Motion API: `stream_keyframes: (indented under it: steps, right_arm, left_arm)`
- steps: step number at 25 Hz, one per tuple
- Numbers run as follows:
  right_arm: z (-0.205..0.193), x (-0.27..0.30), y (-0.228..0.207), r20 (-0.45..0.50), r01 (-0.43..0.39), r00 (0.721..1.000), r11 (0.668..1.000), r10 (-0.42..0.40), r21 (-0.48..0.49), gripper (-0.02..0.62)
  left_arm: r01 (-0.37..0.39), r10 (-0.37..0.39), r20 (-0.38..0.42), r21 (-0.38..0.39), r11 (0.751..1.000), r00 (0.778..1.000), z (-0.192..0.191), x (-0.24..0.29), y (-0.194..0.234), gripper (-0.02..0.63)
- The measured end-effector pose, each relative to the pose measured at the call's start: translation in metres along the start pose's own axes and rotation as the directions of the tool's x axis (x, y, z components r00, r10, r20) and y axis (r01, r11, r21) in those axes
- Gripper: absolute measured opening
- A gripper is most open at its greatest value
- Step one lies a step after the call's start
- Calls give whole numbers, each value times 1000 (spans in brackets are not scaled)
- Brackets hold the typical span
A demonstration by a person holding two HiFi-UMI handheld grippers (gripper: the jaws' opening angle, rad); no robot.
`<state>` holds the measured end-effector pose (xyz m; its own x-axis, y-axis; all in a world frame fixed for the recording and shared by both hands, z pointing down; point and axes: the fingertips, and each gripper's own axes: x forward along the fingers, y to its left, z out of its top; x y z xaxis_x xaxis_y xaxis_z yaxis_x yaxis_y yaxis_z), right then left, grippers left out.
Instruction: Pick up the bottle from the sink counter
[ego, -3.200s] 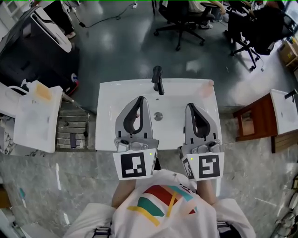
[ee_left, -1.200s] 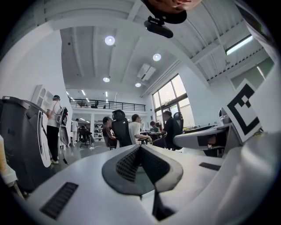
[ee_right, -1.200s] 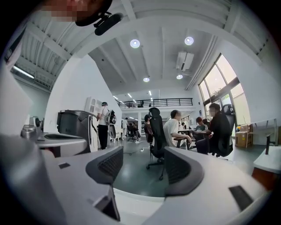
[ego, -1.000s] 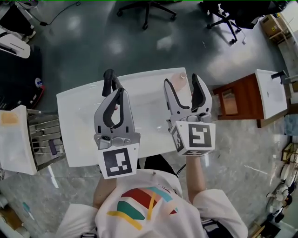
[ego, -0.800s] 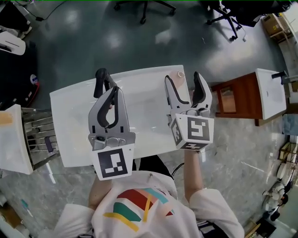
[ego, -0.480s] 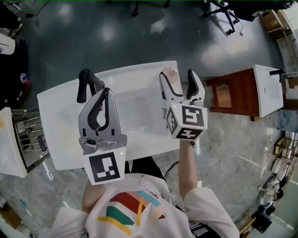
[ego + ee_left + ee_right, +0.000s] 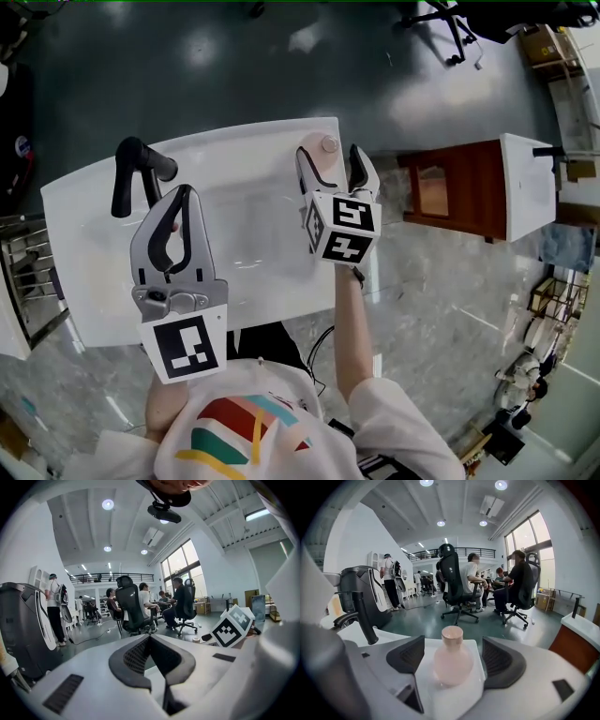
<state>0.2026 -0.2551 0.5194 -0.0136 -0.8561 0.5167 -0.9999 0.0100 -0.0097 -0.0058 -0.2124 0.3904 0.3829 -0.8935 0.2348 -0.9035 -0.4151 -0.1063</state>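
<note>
A pale pink bottle (image 7: 322,155) with a round belly and short neck stands upright on the far right corner of the white sink counter (image 7: 94,281). My right gripper (image 7: 333,167) is open around it, one jaw on each side. In the right gripper view the bottle (image 7: 452,660) sits between the dark pads (image 7: 408,656) with a gap on both sides. My left gripper (image 7: 176,202) hovers over the basin (image 7: 244,234), shut with nothing in it; in the left gripper view its tips (image 7: 150,637) meet.
A black faucet (image 7: 131,173) rises at the counter's far left. A brown wooden stand (image 7: 441,192) and another white sink (image 7: 525,187) are to the right. Office chairs and seated people fill the room beyond the counter.
My right gripper has moved forward to the bottle and its jaws have spread to either side of it. The left gripper stayed shut over the basin.
</note>
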Motion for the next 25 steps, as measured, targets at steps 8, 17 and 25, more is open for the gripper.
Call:
stream_keyframes:
  steps: [8,17,25]
  right_arm:
    - [-24,19,-1,-81,-31,996,999,33,24,376]
    - [-40,38,-3,-146,-32,989,999,34,18,376]
    - [-44,45,-2,-157,-55,986,998,60,40,376]
  left_arm:
    - [0,0,-36,-9,1000,999,-15,1,-3,18]
    - [-7,7,-57,-2,1000,998,-25,4,1,18]
    - [4,-3,-65,23,1000,998,-30,7,0,18]
